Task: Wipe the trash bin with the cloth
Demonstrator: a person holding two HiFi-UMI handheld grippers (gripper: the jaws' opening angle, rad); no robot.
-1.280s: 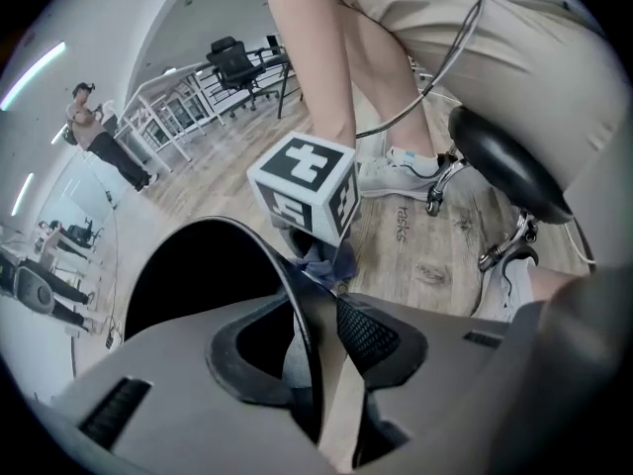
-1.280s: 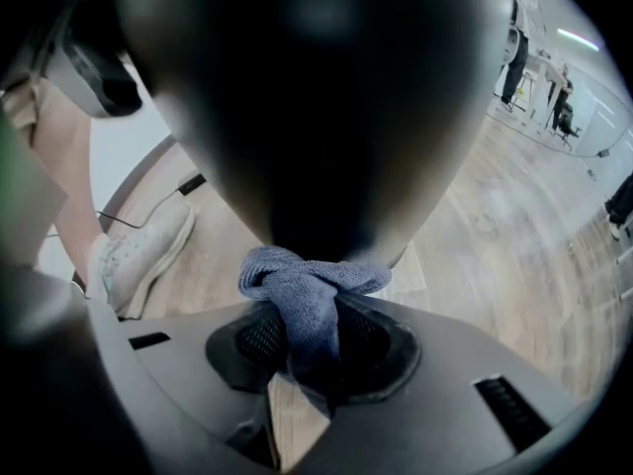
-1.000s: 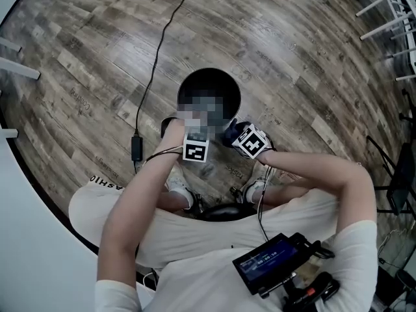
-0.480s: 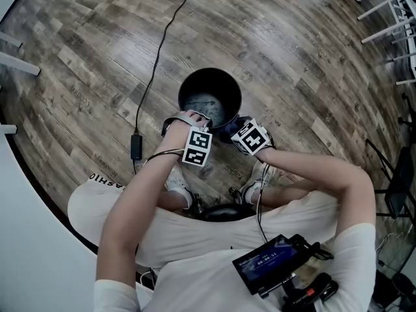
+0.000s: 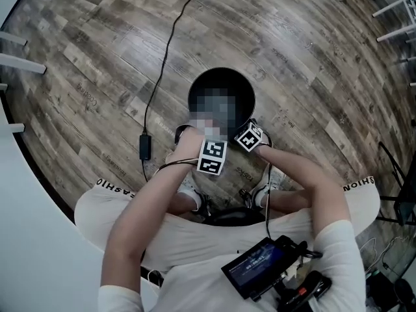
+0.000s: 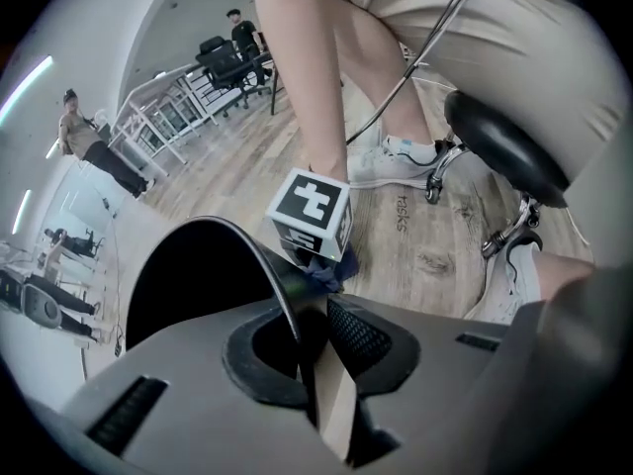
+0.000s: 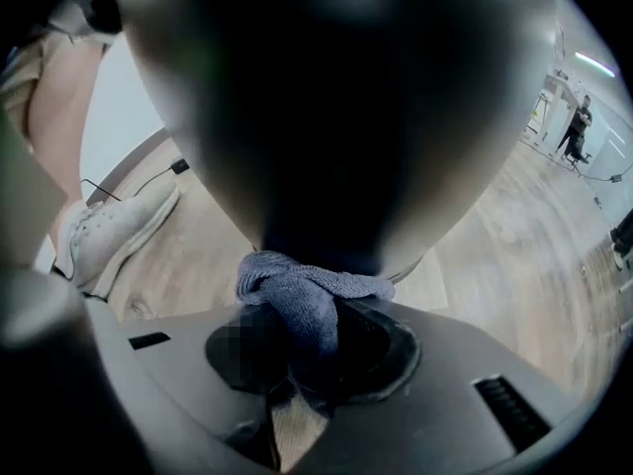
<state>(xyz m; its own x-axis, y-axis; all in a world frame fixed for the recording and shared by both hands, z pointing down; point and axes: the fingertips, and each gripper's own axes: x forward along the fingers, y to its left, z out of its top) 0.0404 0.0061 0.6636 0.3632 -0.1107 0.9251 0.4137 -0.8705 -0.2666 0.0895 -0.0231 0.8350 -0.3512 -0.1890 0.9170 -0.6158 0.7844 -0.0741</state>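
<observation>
Reading near to far: both forearms reach forward and steeply down from the seated person. Left gripper (image 6: 315, 310) has just been closing; its jaws pinch the near rim of the trash bin (image 6: 198, 285), steadying it. Right gripper (image 7: 302, 317) is clamped on a bunched grey-blue cloth (image 7: 307, 290), held against the bin's outer wall, near-right side. Judged: bin light and stiff, apt to tip or slide on the floor (image 5: 312, 57); the rim is the hold. Cloth soft; keep it wadded.
</observation>
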